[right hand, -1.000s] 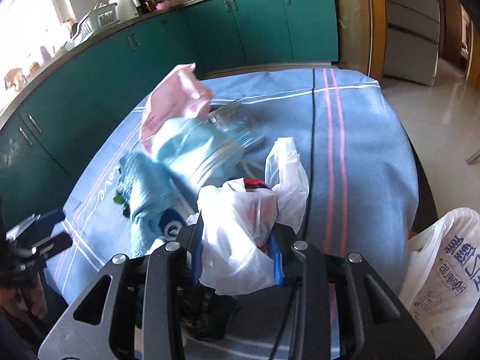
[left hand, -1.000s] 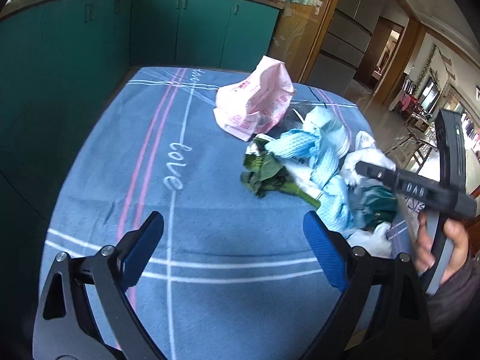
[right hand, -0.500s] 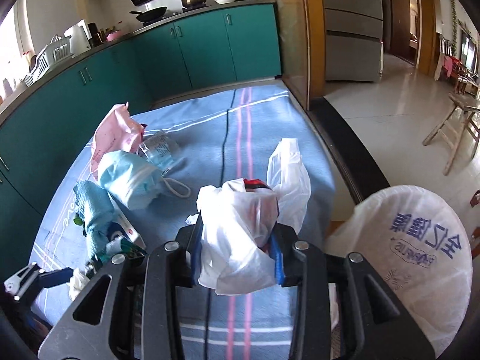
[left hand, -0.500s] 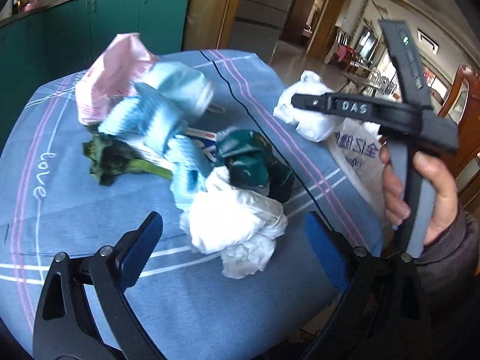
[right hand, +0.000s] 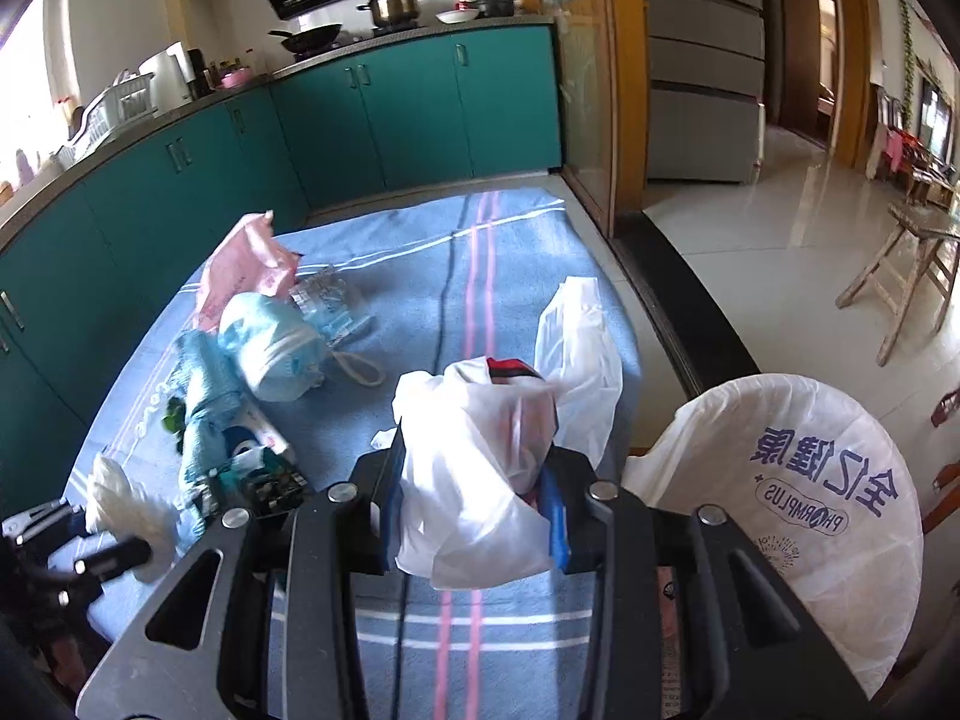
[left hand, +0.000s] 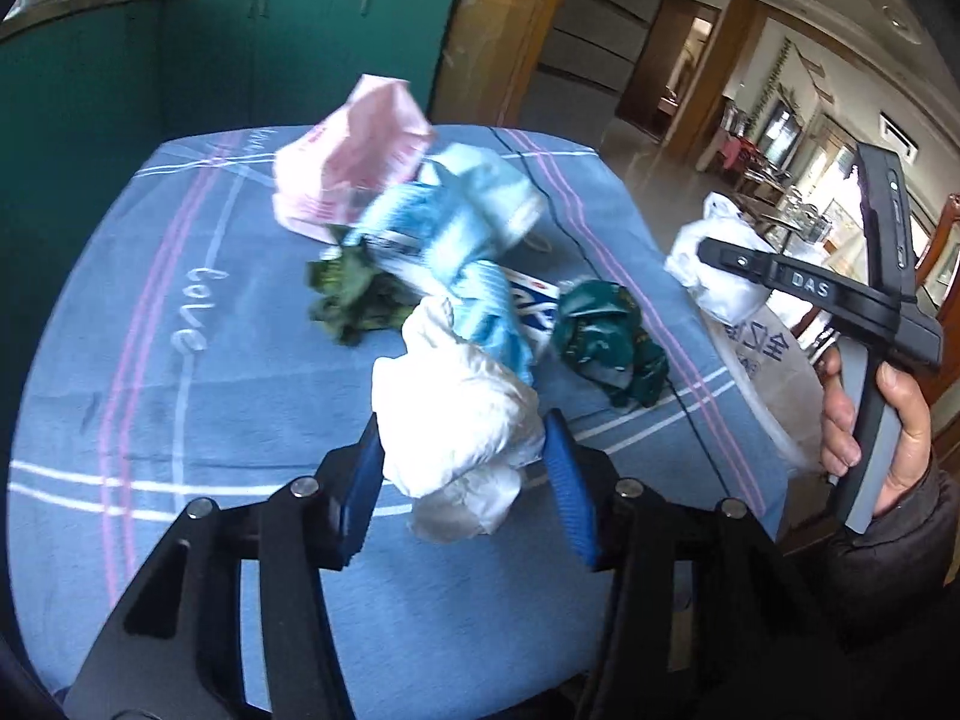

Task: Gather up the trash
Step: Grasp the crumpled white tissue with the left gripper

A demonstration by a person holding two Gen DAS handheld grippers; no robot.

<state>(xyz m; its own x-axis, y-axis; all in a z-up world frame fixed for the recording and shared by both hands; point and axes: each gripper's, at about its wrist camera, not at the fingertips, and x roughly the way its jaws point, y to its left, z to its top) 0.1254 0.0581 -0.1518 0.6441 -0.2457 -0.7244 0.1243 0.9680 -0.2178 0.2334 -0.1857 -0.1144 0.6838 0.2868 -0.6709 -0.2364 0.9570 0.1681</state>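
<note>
Left wrist view: the left gripper [left hand: 459,468] is closing, with a crumpled white tissue wad [left hand: 450,414] between its blue pads; the wad lies at the near end of the trash pile on the blue tablecloth [left hand: 180,420]. The pads appear to touch the wad's flanks, so contact is judged made, though a firm grip is not confirmed. Beyond the wad, in order of distance, lie a light blue wrapper [left hand: 474,276], a dark green foil packet [left hand: 606,336], wilted greens [left hand: 348,300] and a pink packet [left hand: 354,168]. Right wrist view: the right gripper [right hand: 474,516] is clamped on a white plastic bag [right hand: 480,468] with red contents, holding it above the table's near right corner. The large white trash bag [right hand: 798,498] stands open just off the table edge, to the right of this gripper and close beside it. The coming move turns on this relation: the right hand is nearer the trash bag than the left, and should need only a short rightward carry.
</note>
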